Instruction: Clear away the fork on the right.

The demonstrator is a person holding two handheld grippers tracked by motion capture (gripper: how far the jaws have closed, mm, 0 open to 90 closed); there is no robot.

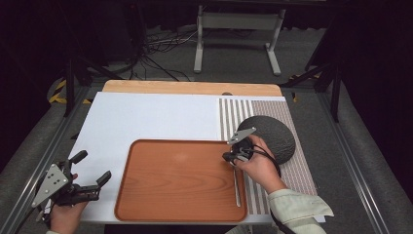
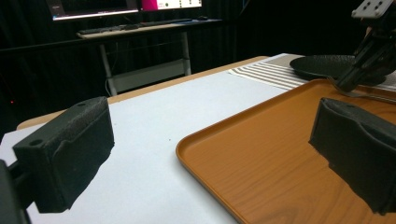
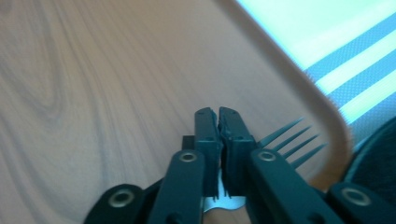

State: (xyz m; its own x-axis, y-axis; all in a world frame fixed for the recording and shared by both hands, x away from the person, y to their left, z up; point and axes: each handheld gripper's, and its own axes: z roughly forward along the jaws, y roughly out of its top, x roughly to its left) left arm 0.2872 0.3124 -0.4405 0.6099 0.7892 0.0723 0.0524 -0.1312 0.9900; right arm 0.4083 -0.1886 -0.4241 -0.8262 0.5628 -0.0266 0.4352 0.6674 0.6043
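Fork placement on the tray, right gripper at the point of letting go

Fork [image 1: 236, 184] lies along the right edge of the wooden tray [image 1: 180, 178], handle toward the person and tines pointing away, near the tray's far right corner. The right gripper [image 1: 233, 157] is low over the tine end; in the right gripper view its jaws stand nearly together with only a thin slit between them, the fork's neck showing under them and the tines fanning out to the right. Whether the pads still press on the metal cannot be told; the fork appears to rest flat on the tray floor.

The left gripper [image 1: 92, 171] hangs well apart at the near left corner of the white sheet [image 1: 146, 117], jaws spread wide with nothing between them.

Judged from this, the step in hand is setting the fork down inside the tray, and it looks close to finished. A dark plate [image 1: 275, 136] sits on the striped mat [image 1: 297, 165] just beside the right hand, touching nothing on the tray.

The next move calls for spreading the jaws enough to clear the neck, then lifting straight up so the tines are not dragged against the tray's rim or nudged toward the plate.
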